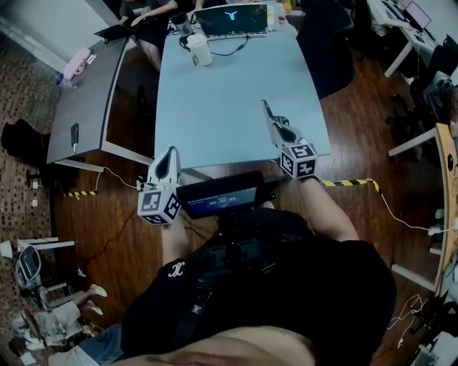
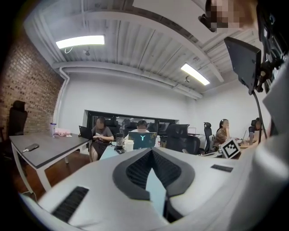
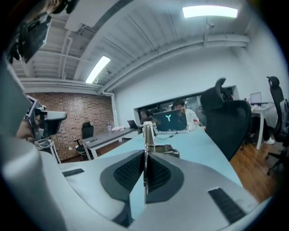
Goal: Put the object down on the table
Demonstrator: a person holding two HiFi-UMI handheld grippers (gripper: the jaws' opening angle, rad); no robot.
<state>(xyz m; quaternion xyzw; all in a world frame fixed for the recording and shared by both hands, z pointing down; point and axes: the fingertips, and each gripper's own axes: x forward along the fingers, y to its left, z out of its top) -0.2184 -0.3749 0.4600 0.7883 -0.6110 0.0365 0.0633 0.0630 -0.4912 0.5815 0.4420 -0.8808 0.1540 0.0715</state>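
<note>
The right tool (image 3: pixel 145 154) is clamped on a slim silver metal piece (image 3: pixel 147 134), whose long axis runs straight out past the tips toward the far end, over the near right corner of the pale blue bench (image 1: pixel 215 107). Bare bench opens ahead and left, while the right edge runs close by. A white cup (image 1: pixel 200 50) and an open laptop (image 1: pixel 232 20) stand well apart at the far end. The left tool (image 2: pixel 151 152), tips together and empty, hangs off the near edge.

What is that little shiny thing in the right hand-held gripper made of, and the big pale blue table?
The thing pinched in the right hand-held gripper looks like metal: silvery, with bright glints. The table top looks like smooth matt laminate or painted board: evenly pale blue, soft reflections only.
</note>
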